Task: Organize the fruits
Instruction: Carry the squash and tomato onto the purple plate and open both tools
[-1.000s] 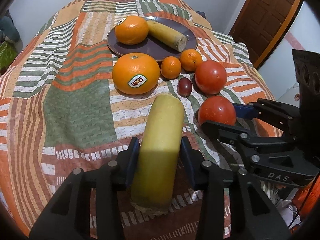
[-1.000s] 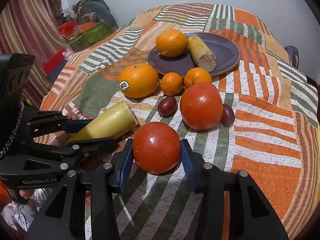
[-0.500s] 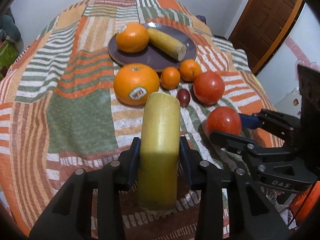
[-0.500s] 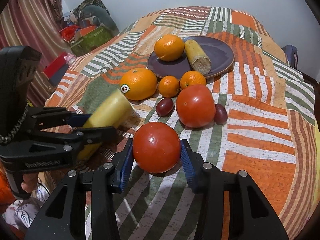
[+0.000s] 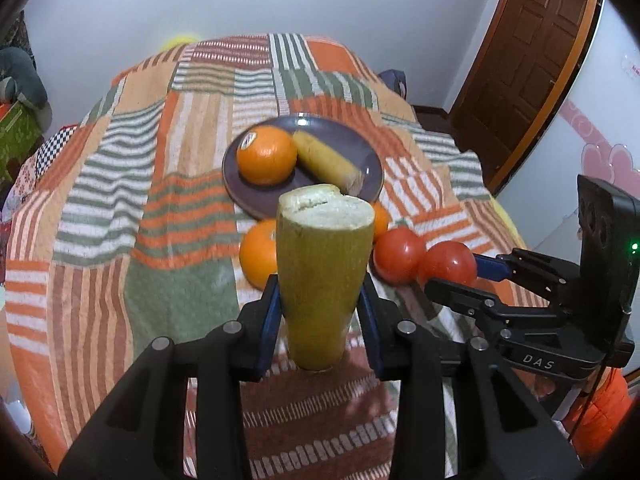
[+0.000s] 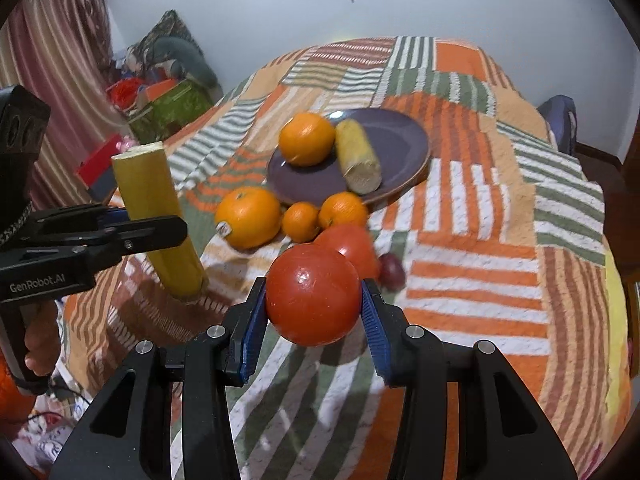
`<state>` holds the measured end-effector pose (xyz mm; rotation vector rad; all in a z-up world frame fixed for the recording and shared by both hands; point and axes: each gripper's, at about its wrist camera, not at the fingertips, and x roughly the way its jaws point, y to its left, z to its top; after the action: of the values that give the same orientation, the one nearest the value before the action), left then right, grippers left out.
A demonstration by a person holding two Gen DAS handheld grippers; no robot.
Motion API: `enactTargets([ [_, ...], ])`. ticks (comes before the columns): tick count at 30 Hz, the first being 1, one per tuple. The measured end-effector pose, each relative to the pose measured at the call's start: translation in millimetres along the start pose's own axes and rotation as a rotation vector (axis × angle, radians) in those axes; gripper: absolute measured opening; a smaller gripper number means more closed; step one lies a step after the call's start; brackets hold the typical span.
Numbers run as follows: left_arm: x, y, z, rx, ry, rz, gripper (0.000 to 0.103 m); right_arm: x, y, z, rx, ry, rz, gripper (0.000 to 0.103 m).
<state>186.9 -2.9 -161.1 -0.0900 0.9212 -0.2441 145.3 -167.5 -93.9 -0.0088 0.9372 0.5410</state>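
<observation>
Clamping a cut banana (image 5: 323, 276) upright, the left hand-held gripper (image 5: 320, 320) faces the plate (image 5: 240, 188) at twelve o'clock; right hand-held gripper (image 6: 314, 316) grips a tomato (image 6: 312, 294).

A home bedroom. A patchwork blanket (image 5: 160, 184) covers the bed, beside a wooden door (image 5: 532, 64). A curtain (image 6: 52, 56) hangs nearby.

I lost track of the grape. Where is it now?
In the right wrist view the grape lies on the patchwork cloth, just right of the loose tomato, behind the held tomato.
</observation>
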Motion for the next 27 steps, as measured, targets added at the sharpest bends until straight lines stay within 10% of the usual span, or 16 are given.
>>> enactTargets([
  [27,64,6,90,0.049,-0.029,0.022,0.037,19,-50,78,-0.023,-0.108,-0.095,0.042],
])
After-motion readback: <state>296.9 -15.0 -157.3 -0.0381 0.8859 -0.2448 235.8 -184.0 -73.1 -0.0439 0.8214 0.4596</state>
